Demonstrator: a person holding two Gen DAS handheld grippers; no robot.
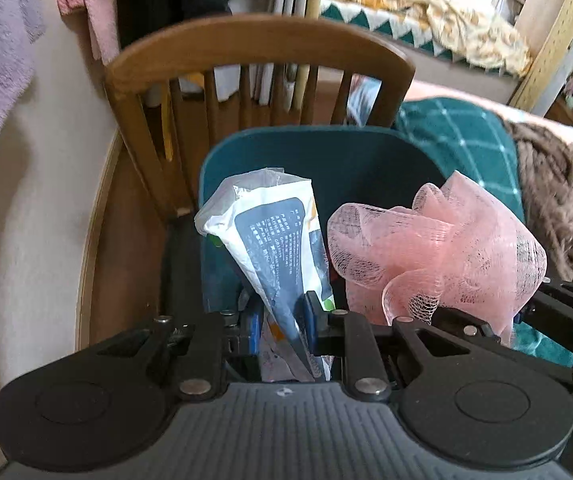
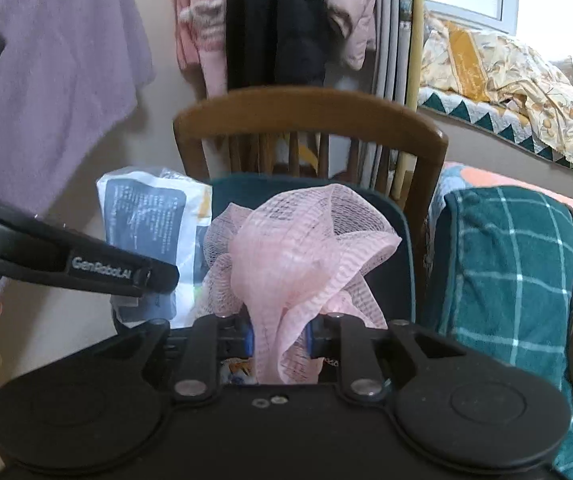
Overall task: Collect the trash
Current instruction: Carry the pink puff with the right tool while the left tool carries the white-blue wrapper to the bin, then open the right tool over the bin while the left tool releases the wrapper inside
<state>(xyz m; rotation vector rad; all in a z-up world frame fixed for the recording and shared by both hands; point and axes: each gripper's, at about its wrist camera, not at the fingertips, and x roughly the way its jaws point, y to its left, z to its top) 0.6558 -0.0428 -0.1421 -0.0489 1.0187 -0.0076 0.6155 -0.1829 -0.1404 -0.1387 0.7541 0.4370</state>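
Observation:
My left gripper (image 1: 280,320) is shut on a white and dark blue plastic wrapper (image 1: 270,236), which stands up from between its fingers. My right gripper (image 2: 278,330) is shut on a pink mesh bath sponge (image 2: 294,248). Both are held side by side above a wooden chair (image 1: 262,44) with a teal seat cushion (image 1: 326,156). The sponge also shows in the left wrist view (image 1: 438,244), and the wrapper in the right wrist view (image 2: 154,232). The left gripper's body (image 2: 86,260) crosses the left of the right wrist view.
A purple towel (image 2: 54,72) hangs on the wall at left. Coats (image 2: 270,20) hang behind the chair (image 2: 310,116). A bed with a teal checked blanket (image 2: 506,264) and a brown throw (image 1: 562,200) lies at right. A floral quilt (image 2: 506,80) lies by the window.

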